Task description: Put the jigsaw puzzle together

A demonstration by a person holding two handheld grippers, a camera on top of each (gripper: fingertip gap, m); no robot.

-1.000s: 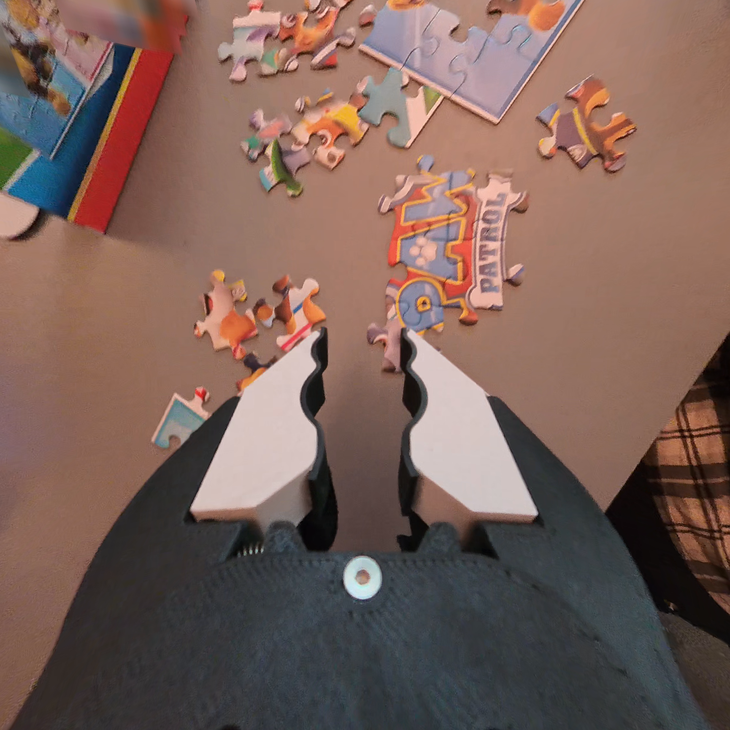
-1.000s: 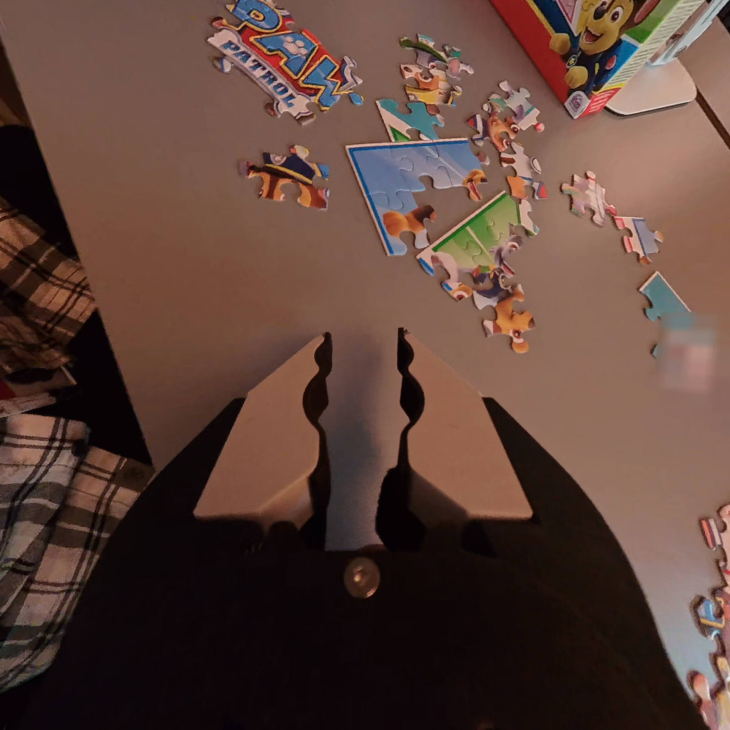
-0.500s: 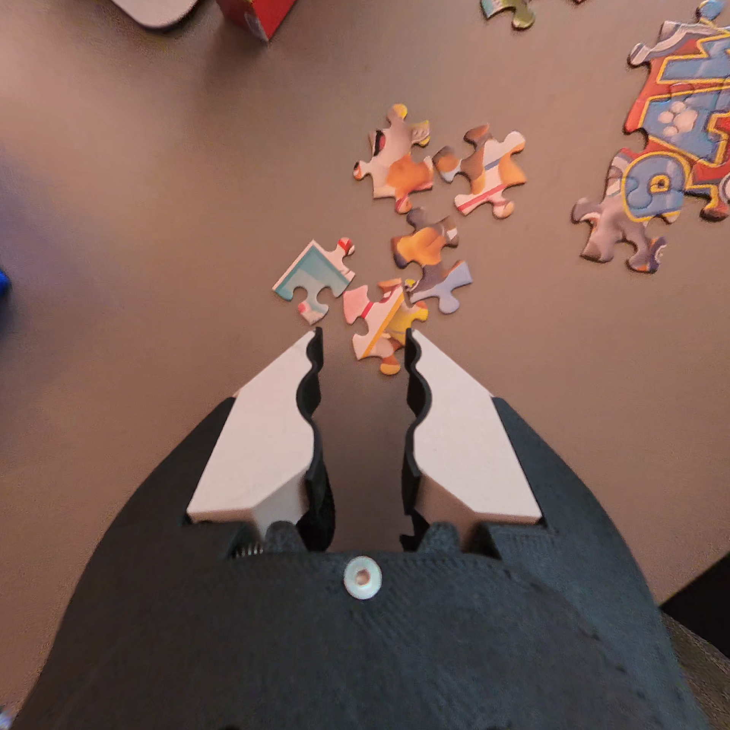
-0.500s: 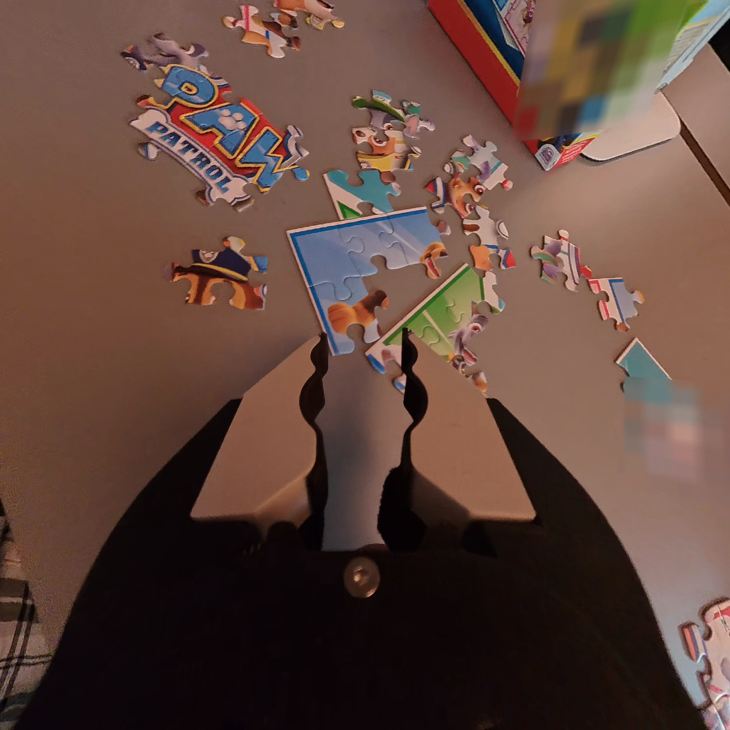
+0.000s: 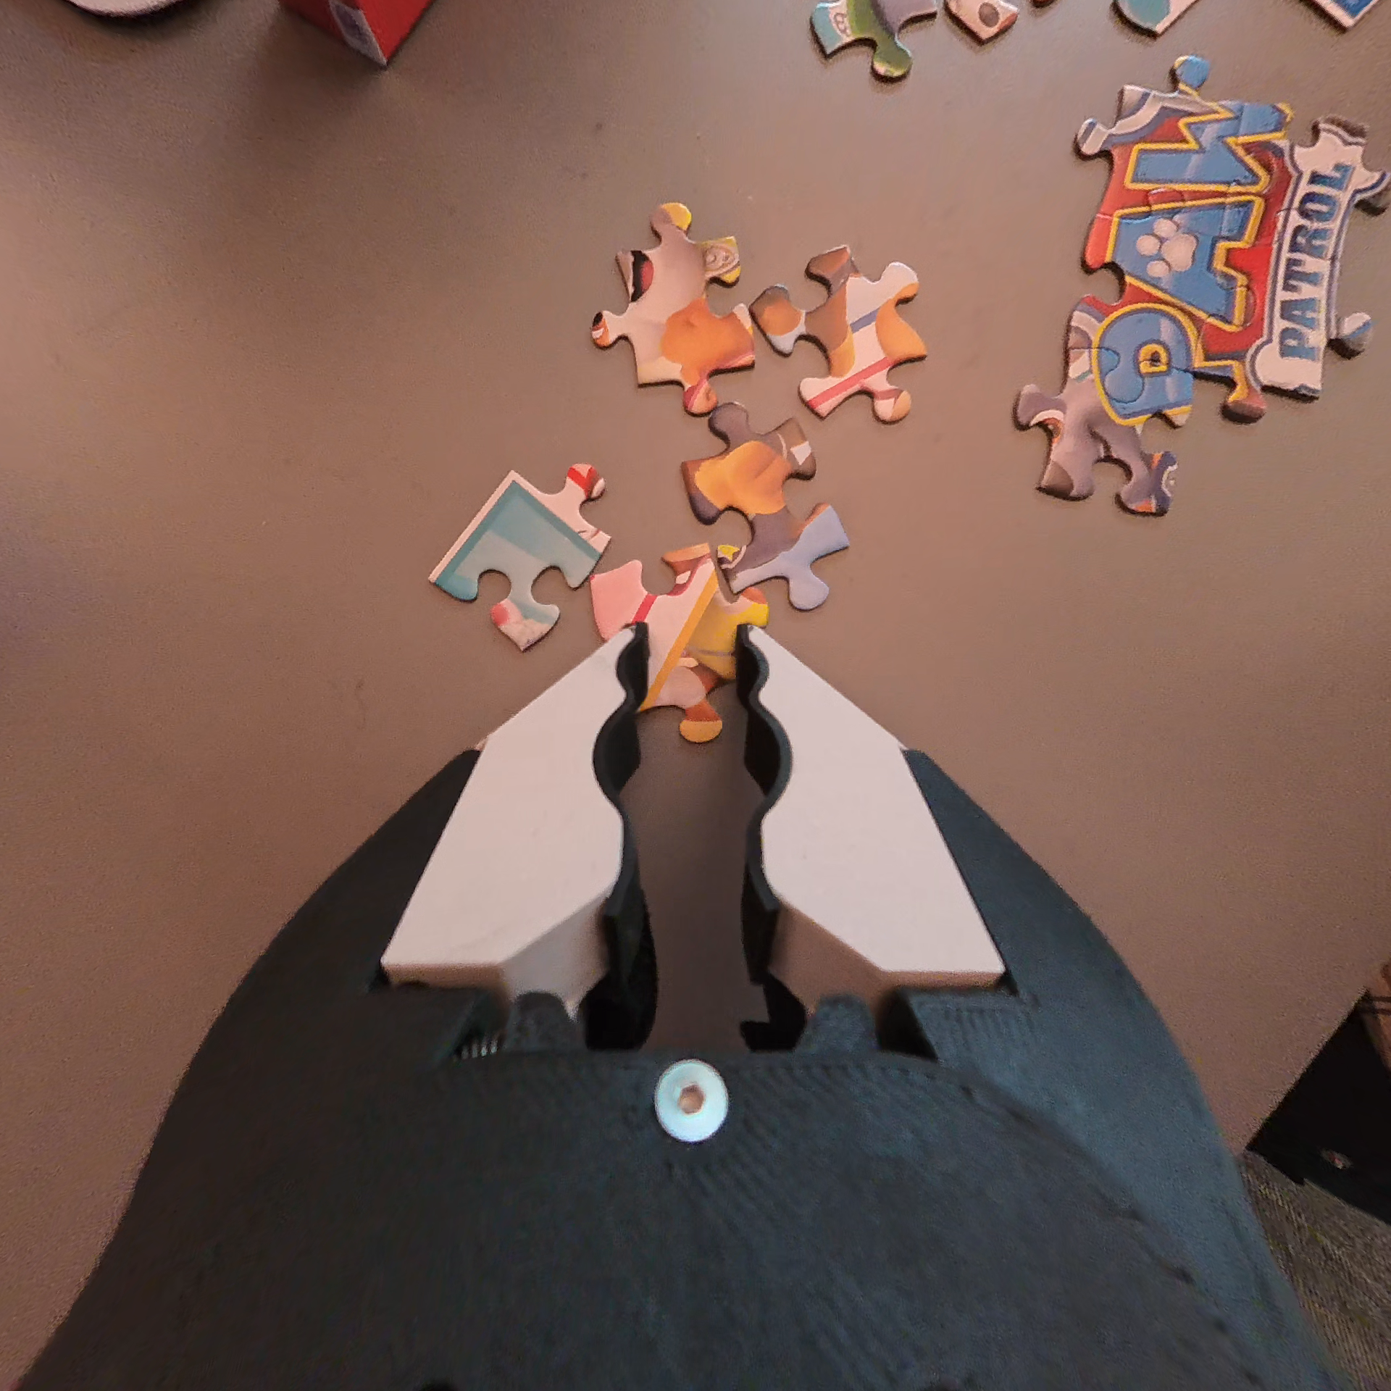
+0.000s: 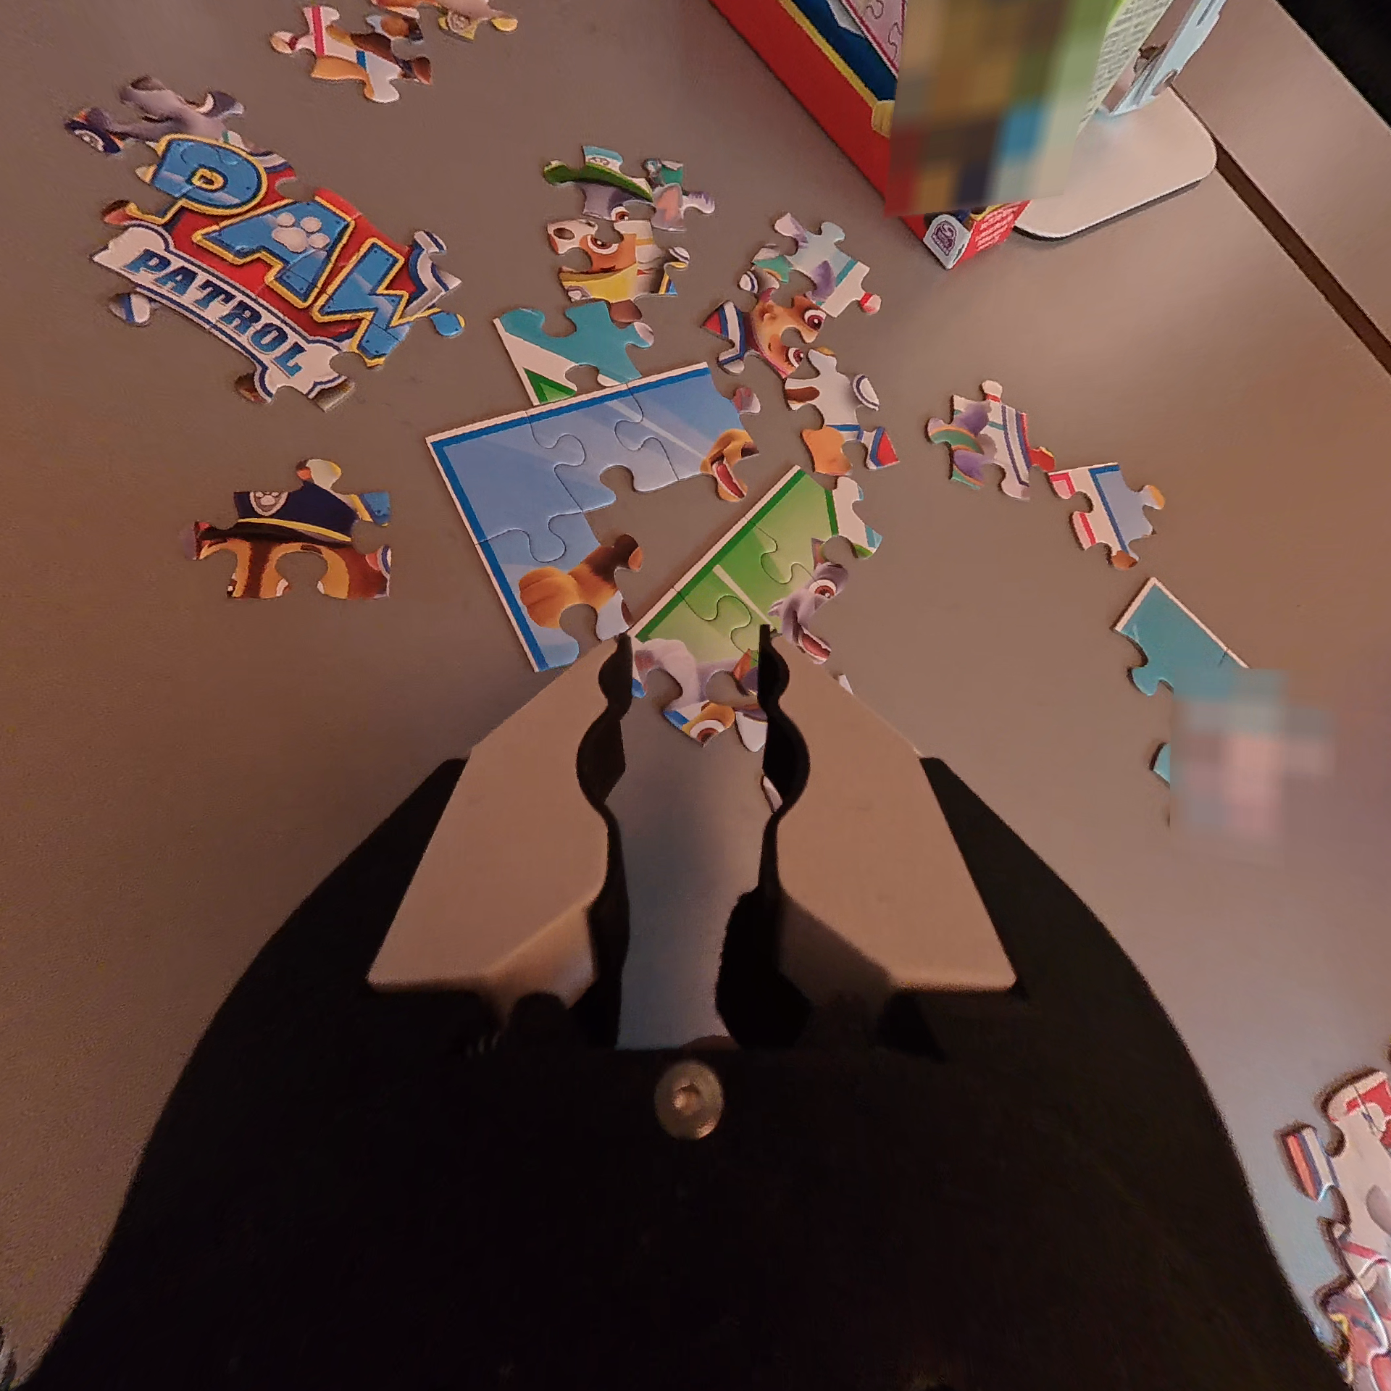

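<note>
Puzzle pieces lie scattered on a brown table (image 5: 226, 376). In the left wrist view my left gripper (image 5: 692, 640) is open, its tips either side of a pink, white and yellow piece (image 5: 677, 632). A teal corner piece (image 5: 519, 557) lies to its left, and an orange and blue piece (image 5: 760, 504) beyond. A joined logo cluster (image 5: 1219, 286) sits at right. In the right wrist view my right gripper (image 6: 691, 640) is open over the near end of a joined green cluster (image 6: 753, 587). A joined blue corner cluster (image 6: 572, 482) lies to its left. The logo cluster (image 6: 263, 256) is far left.
The red puzzle box (image 6: 865, 98) stands at the back right on the table, beside a white stand base (image 6: 1129, 181). A hat-and-dog piece pair (image 6: 293, 534) lies left. More loose pieces (image 6: 986, 444) lie right. The table edge (image 5: 1279, 978) is near right in the left wrist view. My hands' fingertips stand some 35 cm from each other. From the right gripper's tips to the white stand base (image 6: 1129, 181) is close to 35 cm.
My left gripper has swung left from the logo cluster to the loose pieces and come down around the pink and yellow piece. My right gripper has moved forward to the green cluster.
</note>
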